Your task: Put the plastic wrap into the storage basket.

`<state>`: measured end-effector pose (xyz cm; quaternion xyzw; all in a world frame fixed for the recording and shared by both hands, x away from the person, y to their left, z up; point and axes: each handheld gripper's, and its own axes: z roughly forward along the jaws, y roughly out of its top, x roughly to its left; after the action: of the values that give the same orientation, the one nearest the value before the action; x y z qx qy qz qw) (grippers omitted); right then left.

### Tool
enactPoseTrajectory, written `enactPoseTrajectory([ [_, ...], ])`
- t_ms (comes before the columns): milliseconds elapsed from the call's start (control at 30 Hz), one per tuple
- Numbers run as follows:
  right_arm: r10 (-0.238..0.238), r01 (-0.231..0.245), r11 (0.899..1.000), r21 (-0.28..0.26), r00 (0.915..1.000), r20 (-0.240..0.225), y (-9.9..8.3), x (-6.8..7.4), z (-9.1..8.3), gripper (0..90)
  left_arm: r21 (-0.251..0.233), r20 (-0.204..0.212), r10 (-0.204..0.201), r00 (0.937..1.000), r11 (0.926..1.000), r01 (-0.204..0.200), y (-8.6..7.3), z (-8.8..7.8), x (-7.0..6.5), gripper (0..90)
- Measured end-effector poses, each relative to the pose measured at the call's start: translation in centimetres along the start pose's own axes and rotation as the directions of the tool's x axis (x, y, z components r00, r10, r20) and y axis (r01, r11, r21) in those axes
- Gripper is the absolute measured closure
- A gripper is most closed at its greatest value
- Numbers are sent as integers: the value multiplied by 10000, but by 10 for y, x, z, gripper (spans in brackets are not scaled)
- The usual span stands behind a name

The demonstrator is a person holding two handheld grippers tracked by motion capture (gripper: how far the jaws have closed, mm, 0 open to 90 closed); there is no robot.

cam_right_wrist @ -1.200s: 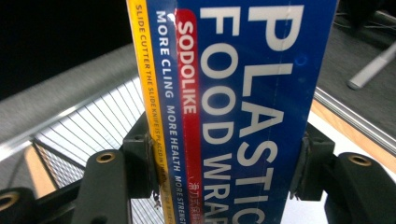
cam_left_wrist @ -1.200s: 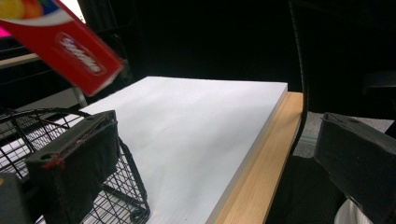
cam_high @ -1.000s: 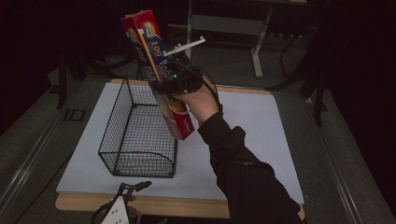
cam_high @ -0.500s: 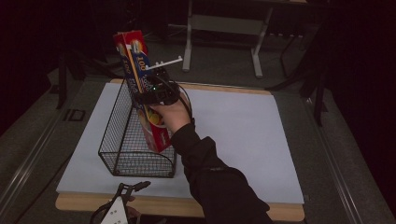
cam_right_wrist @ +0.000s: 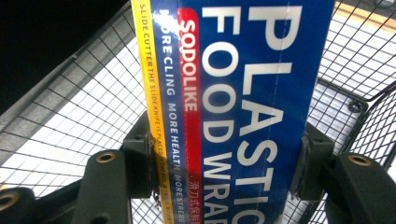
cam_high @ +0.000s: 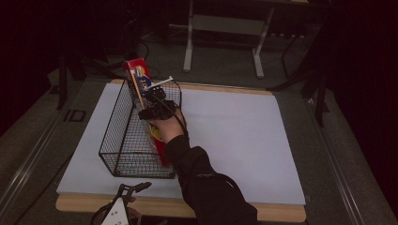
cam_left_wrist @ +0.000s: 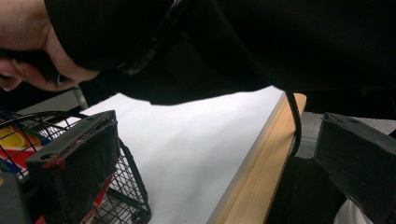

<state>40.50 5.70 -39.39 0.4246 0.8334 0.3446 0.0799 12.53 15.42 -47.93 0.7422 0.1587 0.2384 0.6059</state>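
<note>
1. Over on the left half of the table (cam_high: pixel 244 140), on the white mat, sits a black wire basket (cam_high: pixel 123 140), and the action's right there.
2. Right gripper (cam_high: pixel 152 101) is clamped on a long box of plastic food wrap (cam_high: pixel 141 79). From the right gripper view you can see both pads squeezing the box's (cam_right_wrist: pixel 252 93) sides, with basket mesh (cam_right_wrist: pixel 70 121) all around.
3. Box is tilted, lower end down inside the basket near its right wall, top end poking up past the rim toward the far side.
4. Right hand (cam_high: pixel 169 129) and dark sleeve reach in from the bottom edge.
5. Left gripper (cam_high: pixel 123 206) hangs at the near edge of the table, just in front of the basket. Its jaws are spread wide with nothing between them; one jaw lines up with the basket's (cam_left_wrist: pixel 126 186) near corner in its own view, the other past the wooden table edge (cam_left_wrist: pixel 261 168).
</note>
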Motion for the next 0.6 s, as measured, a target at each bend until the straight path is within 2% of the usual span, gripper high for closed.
enactPoseTrajectory([
  [300,2,-12,9998,223,9990,437,5,-1,17,391,-67,10,-19,10000,10000,19,1,-2,0,7],
  [600,138,-160,9991,404,9985,536,9,-4,34,390,-88,98,6,10000,10000,-5,1,-3,-1,7],
])
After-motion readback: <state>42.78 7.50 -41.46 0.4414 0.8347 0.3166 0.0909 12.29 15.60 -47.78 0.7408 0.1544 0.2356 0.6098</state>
